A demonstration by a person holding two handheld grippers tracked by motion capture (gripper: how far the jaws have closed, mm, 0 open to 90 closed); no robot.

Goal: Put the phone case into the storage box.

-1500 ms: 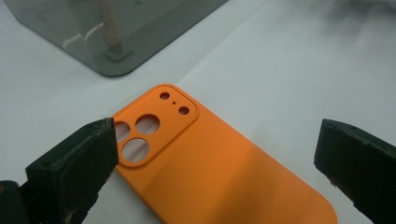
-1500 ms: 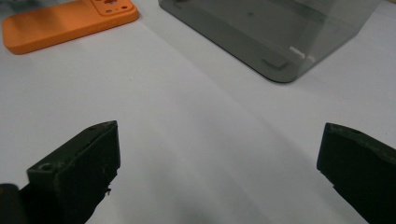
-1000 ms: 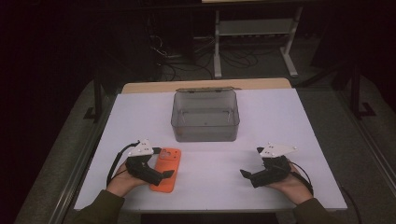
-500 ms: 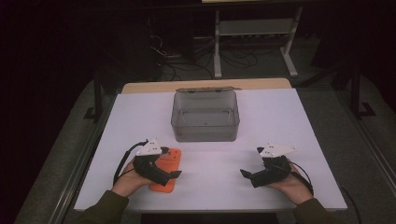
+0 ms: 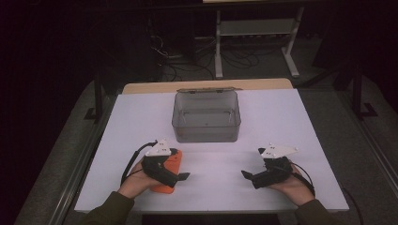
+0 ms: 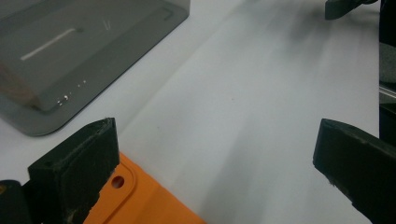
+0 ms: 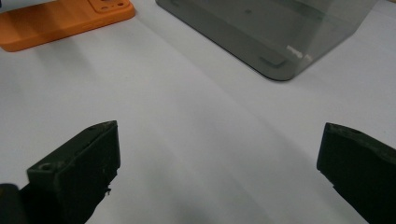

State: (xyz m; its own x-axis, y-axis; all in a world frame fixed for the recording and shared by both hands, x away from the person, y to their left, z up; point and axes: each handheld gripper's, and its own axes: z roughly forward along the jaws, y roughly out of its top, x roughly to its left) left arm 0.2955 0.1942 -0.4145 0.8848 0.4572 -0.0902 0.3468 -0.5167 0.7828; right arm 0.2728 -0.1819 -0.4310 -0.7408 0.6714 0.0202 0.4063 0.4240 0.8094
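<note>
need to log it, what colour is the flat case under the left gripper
Orange. The flat case shows best in the right gripper view, lying on the white table.

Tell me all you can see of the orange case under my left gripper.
The orange case is a flat, rounded-corner slab that looks like matte plastic, lying flat on the white table, just in front of the grey box's left corner and apart from it. One end carries a raised panel with small holes. The left gripper sits over it, jaws open, so part is hidden; whether they touch is unclear.
</note>
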